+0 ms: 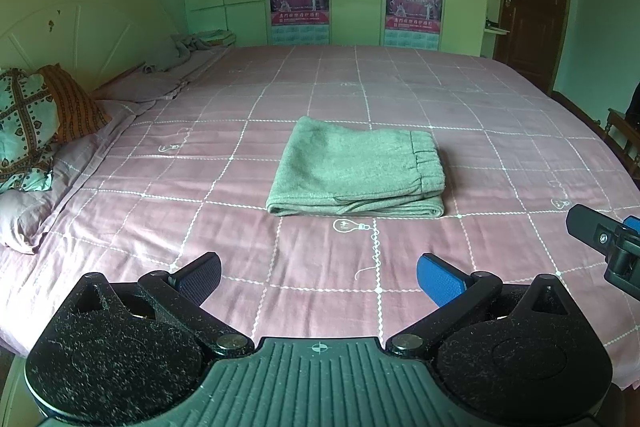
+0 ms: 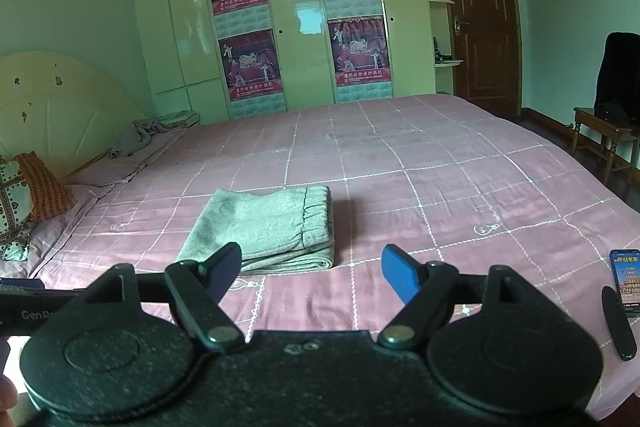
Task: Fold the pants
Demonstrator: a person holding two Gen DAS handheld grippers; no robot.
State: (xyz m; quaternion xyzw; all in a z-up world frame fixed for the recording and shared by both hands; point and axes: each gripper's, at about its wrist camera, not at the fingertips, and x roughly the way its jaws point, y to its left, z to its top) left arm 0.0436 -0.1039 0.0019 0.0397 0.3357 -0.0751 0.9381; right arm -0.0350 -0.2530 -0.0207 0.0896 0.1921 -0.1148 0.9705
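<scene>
Grey-green pants (image 1: pixel 356 169) lie folded into a compact rectangle on the pink checked bed sheet (image 1: pixel 460 107), elastic waistband on the right side. My left gripper (image 1: pixel 318 277) hovers over the sheet in front of the pants, open and holding nothing. In the right wrist view the same folded pants (image 2: pixel 268 229) lie just beyond my right gripper (image 2: pixel 312 273), which is also open and empty; its left finger overlaps the near edge of the pants in the image. Part of the right gripper (image 1: pixel 608 247) shows at the right edge of the left wrist view.
Patterned pillows (image 1: pixel 28 123) and a crumpled grey blanket (image 1: pixel 188 47) lie by the headboard on the left. A phone (image 2: pixel 626 277) and a dark slim object (image 2: pixel 619 323) rest on the sheet at right. A wooden chair (image 2: pixel 604 139), wardrobe and door stand beyond the bed.
</scene>
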